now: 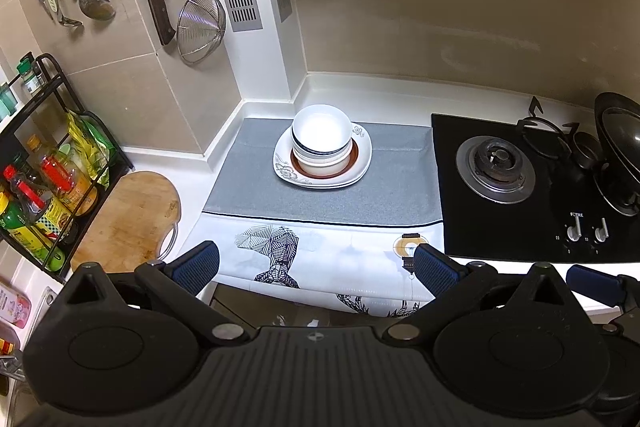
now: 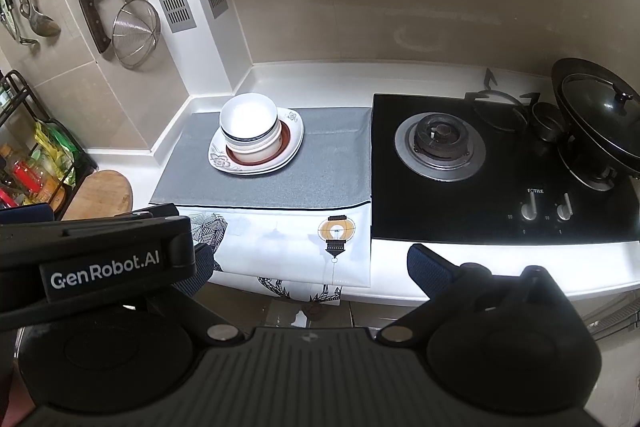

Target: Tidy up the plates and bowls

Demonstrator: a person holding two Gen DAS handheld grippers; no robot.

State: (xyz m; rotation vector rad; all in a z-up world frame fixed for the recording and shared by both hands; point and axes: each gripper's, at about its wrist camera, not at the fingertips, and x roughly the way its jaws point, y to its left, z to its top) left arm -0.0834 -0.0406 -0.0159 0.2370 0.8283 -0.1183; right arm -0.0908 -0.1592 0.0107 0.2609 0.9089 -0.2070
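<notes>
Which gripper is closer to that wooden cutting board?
Left. The left gripper hangs open just right of the cutting board; the right gripper, also open, sits farther right, toward the stove.

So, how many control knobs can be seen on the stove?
2: the left knob and the right knob sit side by side on the black stove, at its front edge.

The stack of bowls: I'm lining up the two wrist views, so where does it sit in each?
Left wrist: stack of bowls just above centre, on the plates.
Right wrist: stack of bowls left of centre, upper half.
Shared landmark: the gas burner, to its right in both.
</notes>
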